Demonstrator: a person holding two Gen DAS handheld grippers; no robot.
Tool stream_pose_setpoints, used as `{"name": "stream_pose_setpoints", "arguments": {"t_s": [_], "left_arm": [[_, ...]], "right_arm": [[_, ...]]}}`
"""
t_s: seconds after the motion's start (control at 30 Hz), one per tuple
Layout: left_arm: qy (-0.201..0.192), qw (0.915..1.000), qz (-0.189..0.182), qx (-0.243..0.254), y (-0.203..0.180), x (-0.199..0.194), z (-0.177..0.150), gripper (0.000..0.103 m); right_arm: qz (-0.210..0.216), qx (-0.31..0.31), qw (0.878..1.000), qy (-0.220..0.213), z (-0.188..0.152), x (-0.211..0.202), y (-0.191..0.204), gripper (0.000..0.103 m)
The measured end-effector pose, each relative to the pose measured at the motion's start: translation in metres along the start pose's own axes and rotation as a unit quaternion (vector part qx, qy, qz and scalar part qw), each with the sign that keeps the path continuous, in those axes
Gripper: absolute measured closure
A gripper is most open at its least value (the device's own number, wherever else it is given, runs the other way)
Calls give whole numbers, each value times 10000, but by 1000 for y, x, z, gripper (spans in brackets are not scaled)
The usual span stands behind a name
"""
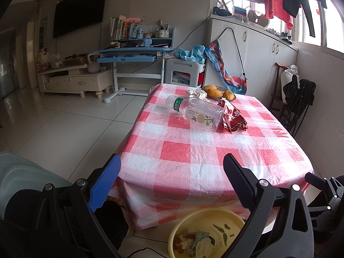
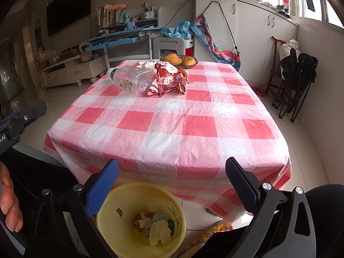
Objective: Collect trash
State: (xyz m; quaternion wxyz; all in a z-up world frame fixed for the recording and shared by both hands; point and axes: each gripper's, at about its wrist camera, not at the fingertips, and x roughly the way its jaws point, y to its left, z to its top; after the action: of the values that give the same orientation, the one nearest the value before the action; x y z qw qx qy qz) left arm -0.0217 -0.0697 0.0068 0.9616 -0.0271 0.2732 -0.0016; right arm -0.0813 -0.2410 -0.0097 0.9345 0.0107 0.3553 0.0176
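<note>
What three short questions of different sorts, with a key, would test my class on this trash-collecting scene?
1. True or false: the clear plastic bottle stands upright on the red-and-white checked tablecloth.
2. What touches the bottle's base end: the crumpled red snack wrapper or the basket of yellow mangoes?
3. Where does the round yellow plastic bin sit, and what does it hold?

Key: 1. False, it lies on its side. 2. The wrapper. 3. On the floor at the table's near edge, holding crumpled paper scraps.

A table (image 2: pixel 167 129) is covered by a red-and-white checked cloth. At its far end are seen a clear plastic bottle (image 2: pixel 131 80) (lying on its side), a red snack wrapper (image 2: pixel 167 81) touching it, crumpled tissue (image 2: pixel 147 63) and a fruit basket (image 2: pixel 180 61).
</note>
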Motion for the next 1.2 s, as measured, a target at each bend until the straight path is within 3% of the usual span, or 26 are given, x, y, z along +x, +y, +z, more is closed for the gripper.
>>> {"name": "stream_pose_setpoints", "arguments": {"t_s": [1.2], "left_arm": [[0, 10000, 8, -10, 2, -1, 0, 10]], "right_arm": [[-9, -37, 10000, -9, 0, 0, 3, 8]]}}
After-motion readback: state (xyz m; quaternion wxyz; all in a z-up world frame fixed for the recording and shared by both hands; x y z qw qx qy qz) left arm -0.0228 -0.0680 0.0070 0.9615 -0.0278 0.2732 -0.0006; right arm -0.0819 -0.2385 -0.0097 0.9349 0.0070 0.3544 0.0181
